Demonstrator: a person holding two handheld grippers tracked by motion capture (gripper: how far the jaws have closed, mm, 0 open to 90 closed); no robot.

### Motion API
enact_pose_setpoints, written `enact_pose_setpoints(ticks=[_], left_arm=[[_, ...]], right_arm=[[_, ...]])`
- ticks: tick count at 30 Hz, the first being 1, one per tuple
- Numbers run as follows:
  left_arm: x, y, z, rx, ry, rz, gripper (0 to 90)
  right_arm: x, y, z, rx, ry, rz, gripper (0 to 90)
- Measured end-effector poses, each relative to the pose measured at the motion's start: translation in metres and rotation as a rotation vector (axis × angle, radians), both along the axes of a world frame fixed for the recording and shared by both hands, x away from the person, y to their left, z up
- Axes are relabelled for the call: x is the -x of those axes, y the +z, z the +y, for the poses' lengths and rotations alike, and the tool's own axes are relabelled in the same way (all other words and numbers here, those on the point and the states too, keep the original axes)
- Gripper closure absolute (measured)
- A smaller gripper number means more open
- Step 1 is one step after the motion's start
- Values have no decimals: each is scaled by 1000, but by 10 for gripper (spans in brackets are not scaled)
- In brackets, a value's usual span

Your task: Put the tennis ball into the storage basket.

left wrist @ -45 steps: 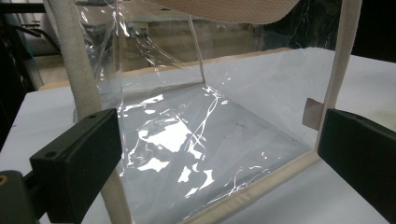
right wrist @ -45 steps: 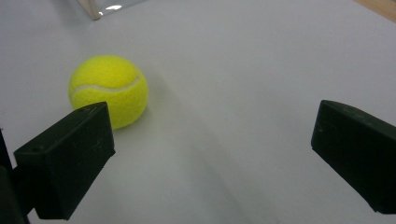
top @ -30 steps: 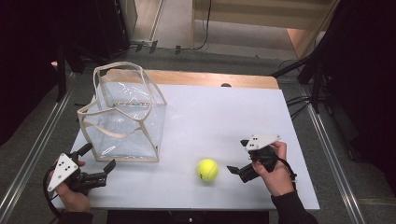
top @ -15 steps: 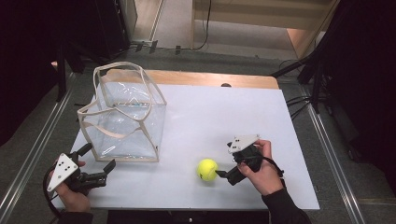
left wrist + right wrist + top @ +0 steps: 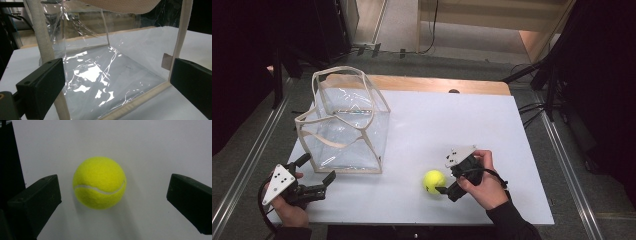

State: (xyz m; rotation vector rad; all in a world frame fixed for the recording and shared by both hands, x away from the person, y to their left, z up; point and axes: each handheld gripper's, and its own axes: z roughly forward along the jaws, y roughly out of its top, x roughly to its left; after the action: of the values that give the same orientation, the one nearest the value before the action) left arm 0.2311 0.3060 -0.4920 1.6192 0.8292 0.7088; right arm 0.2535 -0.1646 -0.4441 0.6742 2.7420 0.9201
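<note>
A yellow tennis ball (image 5: 434,181) lies on the white table (image 5: 472,125) near its front edge. My right gripper (image 5: 446,181) is open just to the ball's right, its jaws pointing at it. In the right gripper view the ball (image 5: 99,183) sits between and a little beyond the two black jaws, touching neither. A clear plastic bag (image 5: 346,125) with cream straps stands open at the left of the table. My left gripper (image 5: 316,175) is open at the front left corner, facing the bag's near side. In the left gripper view the bag (image 5: 105,75) stands close ahead of the spread jaws.
A wooden strip (image 5: 437,85) runs along the table's far edge. Metal rails (image 5: 247,165) flank both sides of the table. Cables (image 5: 532,107) lie on the floor at the right. The table's middle and right are bare white surface.
My right gripper has moved left toward the tennis ball and now has it in front of its open jaws. The left gripper, ball and bag have stayed put.
</note>
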Motion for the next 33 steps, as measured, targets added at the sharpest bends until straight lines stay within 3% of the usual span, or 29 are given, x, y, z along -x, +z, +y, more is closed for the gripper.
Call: enact_pose_setpoints(ticks=[10, 20, 26, 33], left_arm=[[0, 0, 1, 0, -2, 0, 0], [0, 0, 1, 0, -2, 0, 0], [0, 0, 1, 1, -2, 0, 0], [0, 0, 1, 2, -1, 1, 0]], right_arm=[[-1, -6, 17, 48, 56, 32, 0], [-6, -14, 26, 114, 65, 69, 0], [-11, -22, 33, 161, 57, 120, 0], [-11, -26, 40, 186, 57, 150, 0]])
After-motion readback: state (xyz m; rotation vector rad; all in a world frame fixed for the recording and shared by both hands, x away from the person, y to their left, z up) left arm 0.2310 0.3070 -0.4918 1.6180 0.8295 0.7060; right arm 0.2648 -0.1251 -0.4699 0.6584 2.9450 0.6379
